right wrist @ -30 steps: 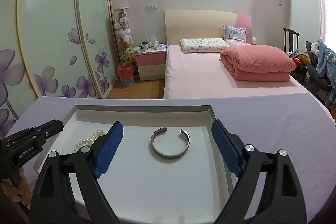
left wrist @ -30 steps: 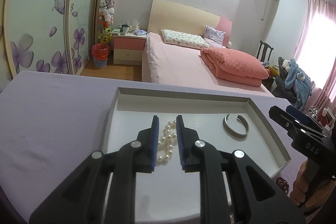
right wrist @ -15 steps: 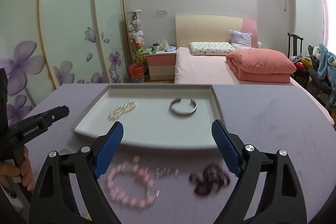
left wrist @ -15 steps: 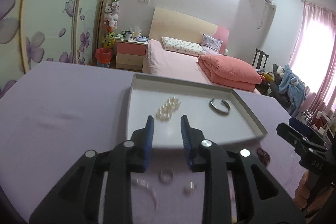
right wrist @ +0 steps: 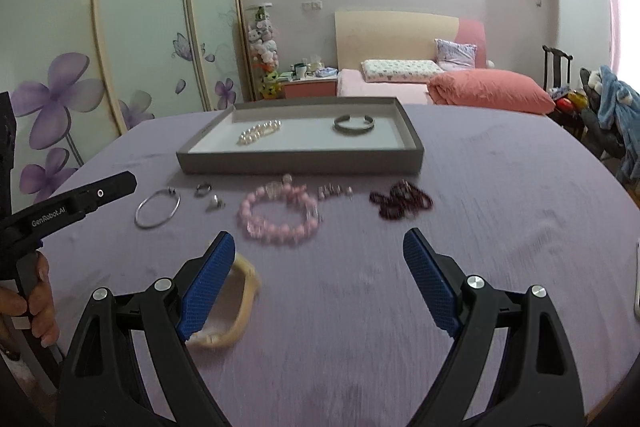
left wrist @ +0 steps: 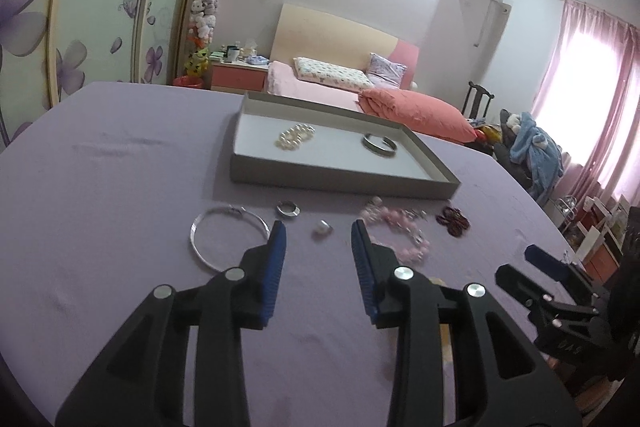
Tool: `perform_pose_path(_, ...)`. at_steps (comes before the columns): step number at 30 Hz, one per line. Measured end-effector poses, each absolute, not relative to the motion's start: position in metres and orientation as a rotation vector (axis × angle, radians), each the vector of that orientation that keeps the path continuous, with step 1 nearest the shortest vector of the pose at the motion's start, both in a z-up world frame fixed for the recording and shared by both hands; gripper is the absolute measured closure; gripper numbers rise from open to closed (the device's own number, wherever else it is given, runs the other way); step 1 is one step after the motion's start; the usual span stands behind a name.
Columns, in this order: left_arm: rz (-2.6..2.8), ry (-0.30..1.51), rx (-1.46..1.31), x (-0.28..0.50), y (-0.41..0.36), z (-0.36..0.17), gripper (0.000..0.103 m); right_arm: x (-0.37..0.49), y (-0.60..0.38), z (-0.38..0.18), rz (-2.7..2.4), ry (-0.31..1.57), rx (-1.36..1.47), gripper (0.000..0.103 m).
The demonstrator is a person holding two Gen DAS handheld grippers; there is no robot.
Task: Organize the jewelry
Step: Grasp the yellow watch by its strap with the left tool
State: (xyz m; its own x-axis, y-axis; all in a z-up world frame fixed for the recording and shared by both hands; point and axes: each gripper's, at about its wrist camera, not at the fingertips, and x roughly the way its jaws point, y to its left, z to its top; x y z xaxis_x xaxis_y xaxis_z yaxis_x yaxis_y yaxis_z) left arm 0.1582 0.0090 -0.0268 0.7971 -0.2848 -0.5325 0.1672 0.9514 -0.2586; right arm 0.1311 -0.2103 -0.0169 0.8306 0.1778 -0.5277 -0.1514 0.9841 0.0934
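A grey tray (left wrist: 340, 180) (right wrist: 300, 159) on the purple table holds a pearl bracelet (left wrist: 295, 137) (right wrist: 259, 131) and a silver cuff (left wrist: 379, 144) (right wrist: 354, 123). In front of it lie a thin silver bangle (left wrist: 226, 238) (right wrist: 157, 213), a silver ring (left wrist: 287, 208) (right wrist: 203, 189), a pearl ring (left wrist: 322, 228) (right wrist: 215, 203), a pink bead bracelet (left wrist: 398, 231) (right wrist: 280, 214) and a dark red bead bracelet (left wrist: 453, 219) (right wrist: 401, 204). A cream bangle (right wrist: 230, 307) lies by my right gripper's left finger. My left gripper (left wrist: 319, 259) is open and empty, just short of the pearl ring. My right gripper (right wrist: 318, 279) is wide open and empty.
A small cluster of silver charms (right wrist: 334, 191) lies between the pink and dark red bracelets. The purple table (left wrist: 100, 187) reaches out to the left. Behind it stand a bed (right wrist: 440, 87), a nightstand (right wrist: 310, 85) and a mirrored wardrobe (right wrist: 120, 47).
Both grippers have pulled back from over the tray toward the near side of the table. The left gripper let go of the pearl bracelet in the tray and opened wider.
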Motion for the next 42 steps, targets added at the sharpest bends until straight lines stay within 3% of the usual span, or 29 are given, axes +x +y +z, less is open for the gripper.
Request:
perform_pose_path(24,-0.344,0.790,-0.154,0.149,-0.078,-0.076,0.063,0.082,-0.245,-0.040,0.126,0.549,0.110,0.017)
perform_pose_path(27,-0.351,0.779,-0.160,0.147,-0.082,-0.074,0.046,0.083,-0.246,-0.040,0.123,0.548,0.109,0.017)
perform_pose_path(32,-0.361,0.781,-0.148,0.149,-0.090,-0.073,0.039,0.085,-0.248,-0.042,0.117,0.557,0.112,0.017)
perform_pose_path(37,-0.332,0.818,-0.105,0.157,-0.100,-0.082,0.040,0.083,-0.250,-0.039,0.113,0.551,0.112,0.017)
perform_pose_path(41,-0.319,0.815,-0.105,0.161,-0.095,-0.086,0.063,0.084,-0.252,-0.038,0.111,0.550,0.111,0.017)
perform_pose_path(42,-0.322,0.819,-0.118,0.162,-0.091,-0.086,0.063,0.085,-0.252,-0.039,0.111,0.552,0.110,0.017)
